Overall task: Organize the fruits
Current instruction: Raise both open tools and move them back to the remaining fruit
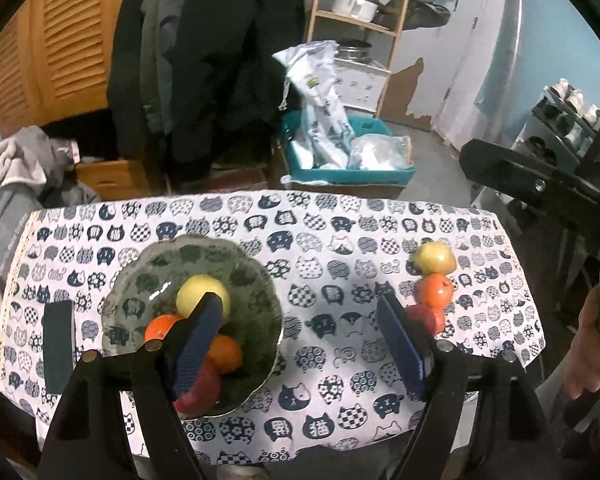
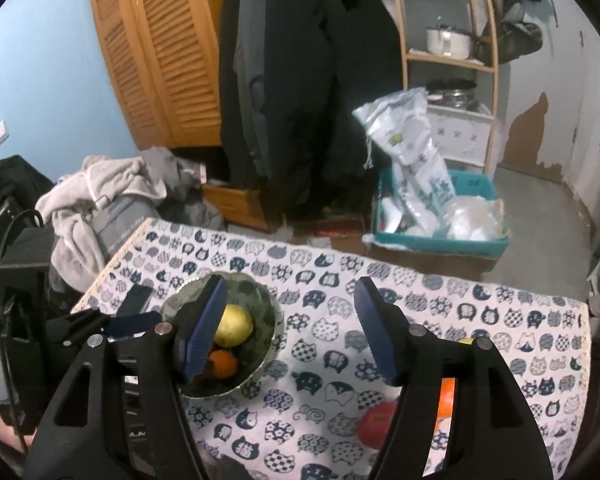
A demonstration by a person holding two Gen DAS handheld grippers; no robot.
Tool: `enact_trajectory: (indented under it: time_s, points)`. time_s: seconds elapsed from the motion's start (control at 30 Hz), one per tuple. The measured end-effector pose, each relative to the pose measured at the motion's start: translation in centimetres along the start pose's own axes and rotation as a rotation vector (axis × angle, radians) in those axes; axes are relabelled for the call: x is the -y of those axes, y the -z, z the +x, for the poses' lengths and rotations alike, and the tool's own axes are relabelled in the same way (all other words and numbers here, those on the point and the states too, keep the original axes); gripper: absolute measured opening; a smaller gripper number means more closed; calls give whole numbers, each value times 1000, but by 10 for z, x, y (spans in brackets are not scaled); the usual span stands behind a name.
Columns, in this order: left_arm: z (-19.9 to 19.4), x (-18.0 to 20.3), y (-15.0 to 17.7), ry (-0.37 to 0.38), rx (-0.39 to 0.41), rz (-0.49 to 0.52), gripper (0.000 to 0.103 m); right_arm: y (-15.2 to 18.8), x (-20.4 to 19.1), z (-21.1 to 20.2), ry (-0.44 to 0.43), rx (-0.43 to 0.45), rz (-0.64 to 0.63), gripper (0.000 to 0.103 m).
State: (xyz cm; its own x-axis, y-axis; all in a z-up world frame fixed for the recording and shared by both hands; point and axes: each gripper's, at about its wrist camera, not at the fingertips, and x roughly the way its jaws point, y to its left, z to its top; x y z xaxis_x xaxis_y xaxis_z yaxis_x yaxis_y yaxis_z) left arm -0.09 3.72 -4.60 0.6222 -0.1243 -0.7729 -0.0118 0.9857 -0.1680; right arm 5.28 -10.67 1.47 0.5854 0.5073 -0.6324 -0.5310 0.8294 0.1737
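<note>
Both claws are hanging above the near edge of the table, tilted down at it. The left gripper is standing open with nothing between its blue pads, just tablecloth showing in the gap. The right gripper is likewise gaping and empty, no fruit touching either pad. The bowl is sitting left of centre, holding a yellow fruit, two oranges and a red fruit at its near side (partly hidden behind the left pad, so I can't tell its exact seat). It's reading to me as the collection point, which would explain why the loose fruit is being left in one line for pickup. That line is running along the right side: red apple nearest, orange touching it, yellow apple farthest. The row is lying near the right edge of the cloth, so a nudge outward is risking a roll-off. Open cloth between bowl and row is giving plenty of room for a carry. Beyond the far edge the floor is crowded: a teal bin with bags, coats hanging, a wooden shelf behind.
</note>
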Motion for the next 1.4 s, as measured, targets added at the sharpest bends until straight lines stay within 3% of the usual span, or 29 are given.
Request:
enact_trajectory:
  time_s: [0.3,0.67,0.9,1.4]
  points:
    - [-3,28,-8,20,20,44,81,7,26,-26,43,40,24,73]
    - [17,62,-13,58,-28,76,81,23,77,-41,118,35,109,74]
    - [38,84,-10,87,-84,92,86,41,110,-41,173,-4,155,74]
    - [114,131,16,169,-282,152,86,95,178,-12,279,-160,251,74]
